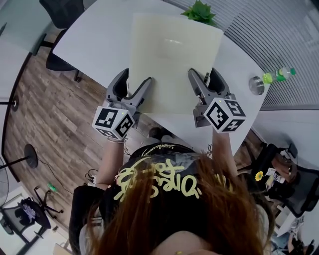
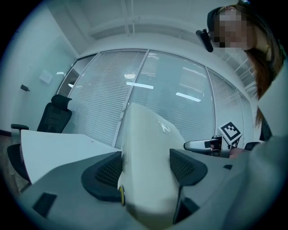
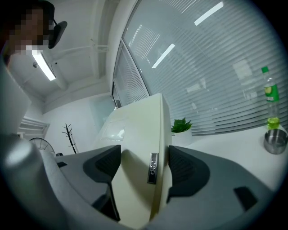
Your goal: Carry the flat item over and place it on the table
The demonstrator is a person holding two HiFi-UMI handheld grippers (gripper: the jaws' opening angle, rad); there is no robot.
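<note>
Nearest the lens in both gripper views, dark grey ribbed pads (image 3: 104, 165) are pressing on the cream-coloured flat rectangular slab (image 1: 172, 55). The left gripper (image 1: 133, 83) is pinching its near edge toward the left corner and the right gripper (image 1: 207, 77) is pinching the same edge toward the right corner, one jaw on each face. The slab is hanging over the near part of the white table (image 1: 94, 40) with its far edge raised; contact with the tabletop cannot be told. Its surface is looking smooth, matte and rigid, with a faint glossy rectangle (image 1: 174, 42) on the top face and a small metallic tab (image 3: 153, 168) on the side edge. Judged step: lowering to rest. Both grippers should be descending together and level, settling the far edge first, then the near edge, and parting the jaws only once the slab is lying flat. A green leafy potted plant (image 1: 199, 11) is standing just past the far edge, so pushing forward risks a knock. A steel cup (image 1: 256, 85) and a clear green-capped bottle (image 1: 279, 75) are sitting well apart to the right.
</note>
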